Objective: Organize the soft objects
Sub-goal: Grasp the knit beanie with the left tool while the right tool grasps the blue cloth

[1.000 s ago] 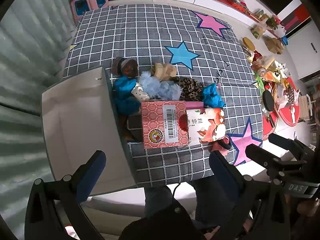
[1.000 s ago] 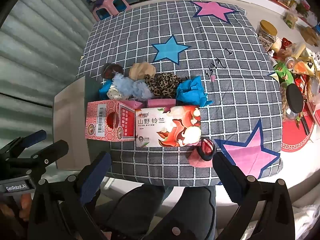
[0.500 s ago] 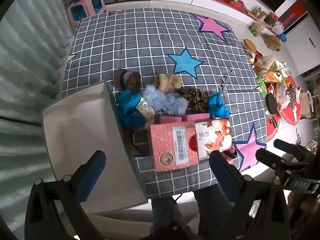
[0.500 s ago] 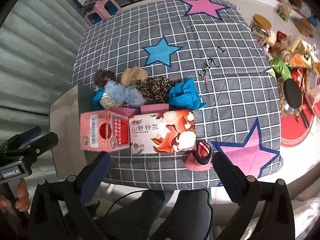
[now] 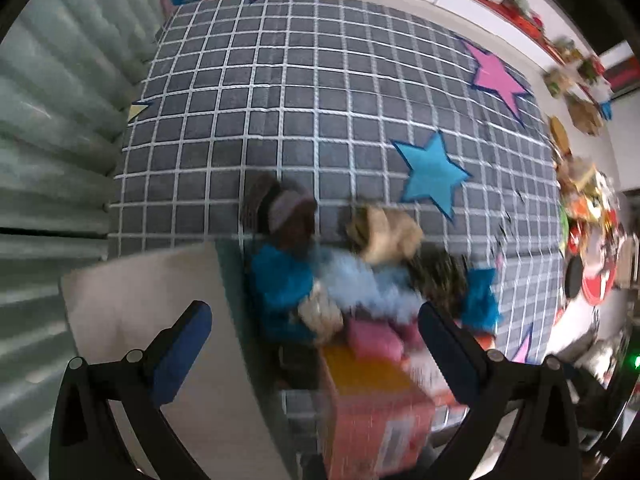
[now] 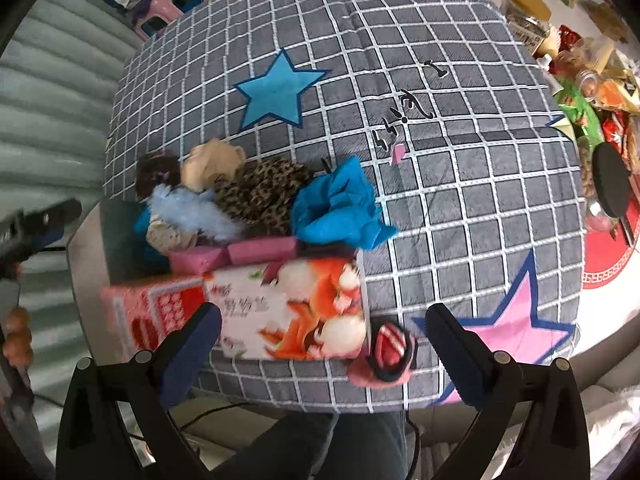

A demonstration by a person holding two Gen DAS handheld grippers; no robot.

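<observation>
Both views are bright and evenly lit, with only soft shadows. The left wrist view is smeared by motion blur: the soft pile [image 5: 352, 280] and boxes [image 5: 372, 408] below the blue star [image 5: 434, 172] are streaked, the far mat [image 5: 304, 80] sharper. The right wrist view is crisper; its boxes [image 6: 280, 312] blur slightly. Fisheye bending curves the grid lines and darkens the corners

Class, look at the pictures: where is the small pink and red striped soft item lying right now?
In the right wrist view, the pink striped sock bundle lies near the front edge of the checked blanket, just right of the floral tissue box and left of the pink star.
</observation>
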